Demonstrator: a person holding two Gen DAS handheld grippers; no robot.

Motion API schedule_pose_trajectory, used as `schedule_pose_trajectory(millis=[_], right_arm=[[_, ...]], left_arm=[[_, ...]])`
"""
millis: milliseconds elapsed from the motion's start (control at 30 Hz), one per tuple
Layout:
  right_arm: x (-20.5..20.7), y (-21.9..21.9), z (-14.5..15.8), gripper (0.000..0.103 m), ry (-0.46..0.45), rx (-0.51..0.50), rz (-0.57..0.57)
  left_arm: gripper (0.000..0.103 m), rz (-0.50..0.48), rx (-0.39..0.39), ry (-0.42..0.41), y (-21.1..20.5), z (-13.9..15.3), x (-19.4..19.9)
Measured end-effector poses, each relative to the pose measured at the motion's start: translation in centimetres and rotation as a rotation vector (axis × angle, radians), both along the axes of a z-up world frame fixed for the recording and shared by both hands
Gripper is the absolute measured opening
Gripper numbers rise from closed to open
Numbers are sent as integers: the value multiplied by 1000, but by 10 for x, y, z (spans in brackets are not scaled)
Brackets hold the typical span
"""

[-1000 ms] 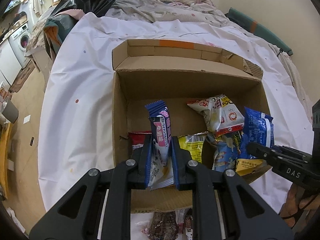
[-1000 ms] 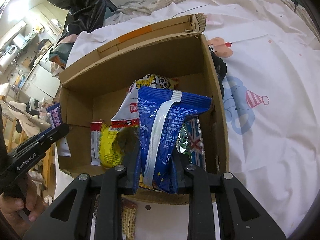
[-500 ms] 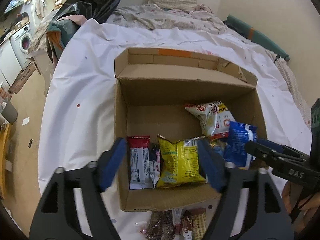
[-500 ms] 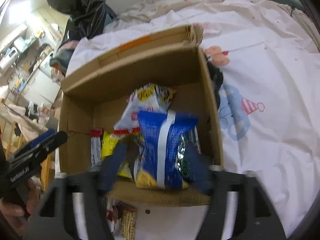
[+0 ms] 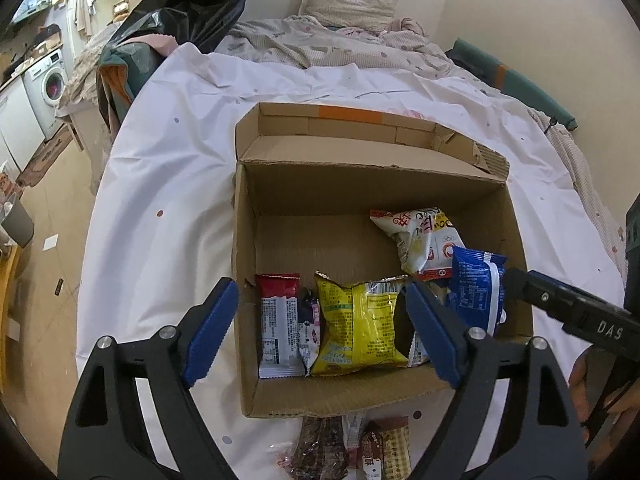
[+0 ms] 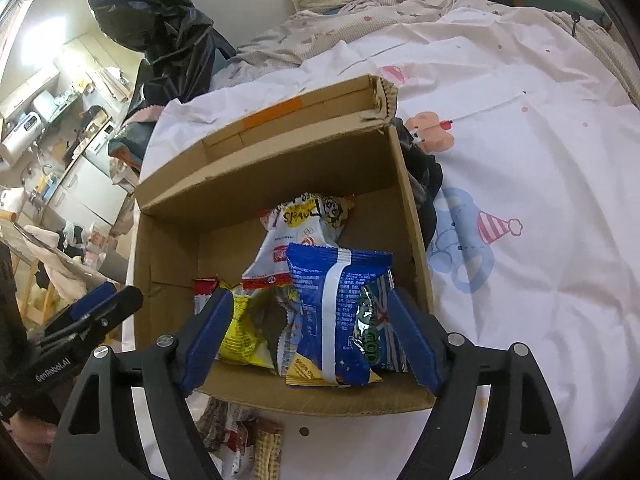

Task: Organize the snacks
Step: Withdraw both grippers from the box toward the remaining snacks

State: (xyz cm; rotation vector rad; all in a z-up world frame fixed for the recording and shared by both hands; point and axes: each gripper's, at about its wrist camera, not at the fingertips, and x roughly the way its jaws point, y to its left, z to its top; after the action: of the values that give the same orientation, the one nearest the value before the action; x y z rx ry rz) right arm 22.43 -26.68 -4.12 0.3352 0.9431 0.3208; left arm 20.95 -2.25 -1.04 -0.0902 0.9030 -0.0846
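An open cardboard box (image 5: pixel 246 280) (image 6: pixel 408 216) sits on a white sheet. My left gripper (image 5: pixel 318 292) hovers over its near left part; its jaws are opening with nothing pressed between them. Below it stand a red-and-white packet (image 5: pixel 278 320), a small purple packet (image 5: pixel 310 328) and a yellow bag (image 5: pixel 360 328) (image 6: pixel 240 332). My right gripper (image 6: pixel 310 298) stands open over the near right part. A blue bag (image 6: pixel 332 312) (image 5: pixel 476 292) stands upright in the box between its spread fingers, free of the pads. A white-and-yellow bag (image 6: pixel 296 232) (image 5: pixel 420 240) leans behind it.
Several loose snack packets (image 5: pixel 360 448) (image 6: pixel 240 440) lie on the sheet just in front of the box. A dark cloth (image 6: pixel 424 184) lies against the box's right wall. A rumpled blanket and pillow (image 5: pixel 344 4) are at the far end, with a black bag (image 5: pixel 192 4) at the far left.
Both grippers have opened. The left one let go of the purple packet and the right one let go of the blue bag; both now rest in the box. Both grippers drew back slightly.
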Motion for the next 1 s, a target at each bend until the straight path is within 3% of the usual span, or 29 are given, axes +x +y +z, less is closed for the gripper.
schedule_pose_trajectory(millis=[367, 667, 1000], right_arm=[[-17, -10, 10, 82, -17, 32, -44], [-42, -6, 21, 82, -50, -2, -3], [-77, -4, 9, 82, 6, 28, 20]], left_arm=[[84, 4, 11, -14, 7, 6, -18], [84, 21, 6, -5, 15, 7, -43], [84, 49, 14, 18, 28, 5, -72]])
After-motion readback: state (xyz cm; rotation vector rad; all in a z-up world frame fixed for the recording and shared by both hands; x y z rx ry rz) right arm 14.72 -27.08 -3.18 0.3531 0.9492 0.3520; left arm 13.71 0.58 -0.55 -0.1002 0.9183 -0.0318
